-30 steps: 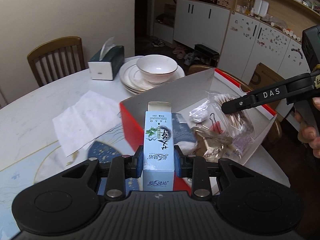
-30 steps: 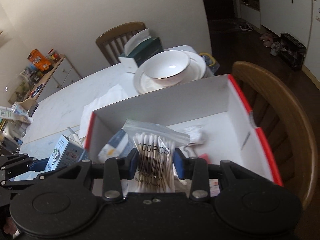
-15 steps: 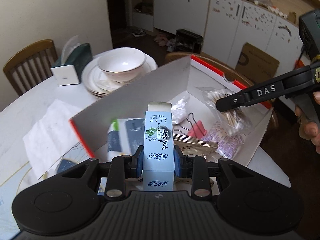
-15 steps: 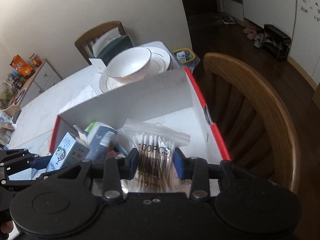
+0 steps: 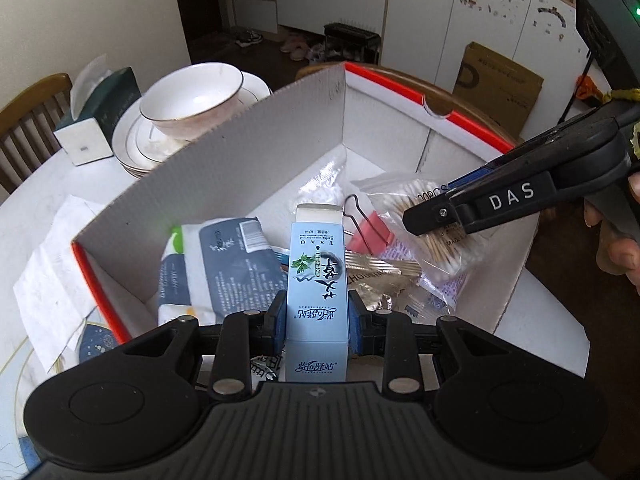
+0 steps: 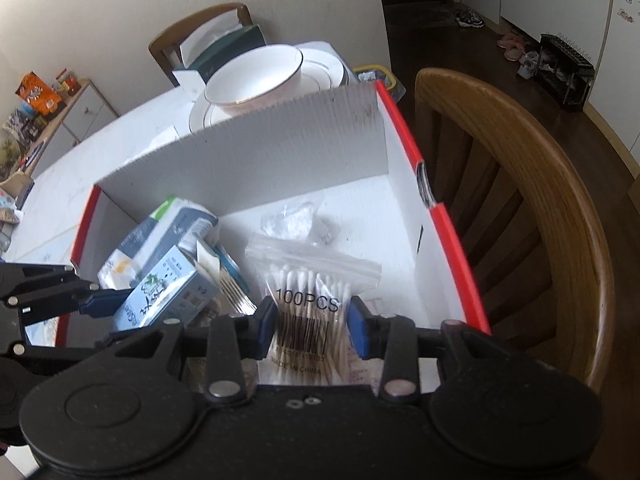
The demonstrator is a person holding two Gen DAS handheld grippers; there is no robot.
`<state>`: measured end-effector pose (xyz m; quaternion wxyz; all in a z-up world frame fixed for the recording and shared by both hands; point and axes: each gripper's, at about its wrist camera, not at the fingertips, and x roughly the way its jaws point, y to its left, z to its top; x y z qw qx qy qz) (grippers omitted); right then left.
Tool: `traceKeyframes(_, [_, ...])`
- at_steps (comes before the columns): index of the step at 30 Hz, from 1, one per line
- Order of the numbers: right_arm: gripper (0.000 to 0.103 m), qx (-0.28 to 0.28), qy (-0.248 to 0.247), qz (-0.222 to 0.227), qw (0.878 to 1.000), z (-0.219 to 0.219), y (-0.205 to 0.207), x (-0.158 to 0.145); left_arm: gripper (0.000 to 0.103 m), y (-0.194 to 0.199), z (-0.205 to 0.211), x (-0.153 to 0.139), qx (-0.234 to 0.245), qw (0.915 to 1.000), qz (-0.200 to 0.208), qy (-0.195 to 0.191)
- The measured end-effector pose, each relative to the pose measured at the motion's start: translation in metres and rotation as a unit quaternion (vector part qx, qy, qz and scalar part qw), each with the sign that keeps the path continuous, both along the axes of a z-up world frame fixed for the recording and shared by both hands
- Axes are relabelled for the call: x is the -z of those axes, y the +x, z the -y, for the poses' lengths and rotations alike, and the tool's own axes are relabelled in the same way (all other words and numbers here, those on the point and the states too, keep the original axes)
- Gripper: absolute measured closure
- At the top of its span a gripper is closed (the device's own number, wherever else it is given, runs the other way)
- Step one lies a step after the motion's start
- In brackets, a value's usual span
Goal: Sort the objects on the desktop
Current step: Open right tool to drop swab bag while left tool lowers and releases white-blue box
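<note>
My left gripper (image 5: 317, 322) is shut on a tall light-blue carton (image 5: 317, 276) and holds it over the near part of a red-and-white cardboard box (image 5: 256, 152). The right gripper (image 6: 312, 326) is shut on a clear zip bag of cotton swabs (image 6: 310, 300), held low inside the same box (image 6: 280, 136). From the left wrist view the right gripper (image 5: 432, 228) comes in from the right with the swab bag (image 5: 416, 208) hanging below it. In the right wrist view the blue carton (image 6: 168, 292) and the left gripper (image 6: 104, 304) show at the left.
Inside the box lie a tissue pack (image 5: 224, 256), a red binder clip (image 5: 370, 232), a foil packet (image 5: 376, 276) and a small plastic bag (image 6: 296, 220). A bowl on plates (image 5: 192, 100), a tissue box (image 5: 100, 112) and a paper napkin (image 5: 52, 276) sit beyond. A wooden chair (image 6: 520, 184) stands at the table's right.
Both grippers have come down and further over the box, each still holding its item. The blue carton now hangs above the box contents instead of outside the near wall.
</note>
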<state>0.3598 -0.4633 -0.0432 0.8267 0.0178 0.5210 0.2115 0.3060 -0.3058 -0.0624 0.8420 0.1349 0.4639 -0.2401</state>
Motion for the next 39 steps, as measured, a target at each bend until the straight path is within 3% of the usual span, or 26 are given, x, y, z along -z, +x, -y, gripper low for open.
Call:
traceKeyframes(11, [0.063,-0.009,-0.017,-0.006,1.000,-0.001,-0.001,0.011,0.075,0.004,0.003,0.008,0.008,0.9998,-0.017,0.011])
traceKeyframes(20, [0.062,-0.020,-0.022,0.014,0.999,-0.002,-0.005,-0.002,0.075,0.002,-0.001,0.008,0.000,0.9997,-0.026,0.003])
traceKeyframes(23, [0.056,-0.021,-0.022,0.021,0.999,-0.001,-0.007,-0.008,0.074,-0.001,-0.003,0.006,-0.004,0.9997,-0.023,0.002])
traceKeyframes(25, [0.047,-0.023,-0.020,0.027,0.999,0.000,-0.009,-0.012,0.074,-0.002,-0.004,0.004,-0.007,0.9997,-0.021,-0.002])
traceKeyframes(30, [0.043,-0.030,-0.017,0.041,0.999,-0.001,-0.014,-0.021,0.073,-0.007,-0.008,-0.001,-0.013,0.9997,-0.015,-0.011])
traceKeyframes(32, [0.041,-0.033,-0.015,0.045,0.998,-0.001,-0.017,-0.023,0.062,-0.008,-0.010,-0.002,-0.014,0.9997,-0.014,-0.015])
traceKeyframes(33, [0.041,-0.034,-0.015,0.048,0.998,-0.001,-0.019,-0.024,0.043,-0.010,-0.011,-0.003,-0.015,0.9996,-0.013,-0.019])
traceKeyframes(34, [0.041,-0.035,-0.013,0.050,0.998,-0.002,-0.020,-0.025,0.033,-0.011,-0.012,-0.004,-0.014,0.9996,-0.009,-0.023])
traceKeyframes(39, [0.039,-0.035,-0.007,0.059,0.998,-0.001,-0.029,-0.031,0.033,-0.017,-0.015,-0.011,-0.016,0.9993,-0.001,-0.033])
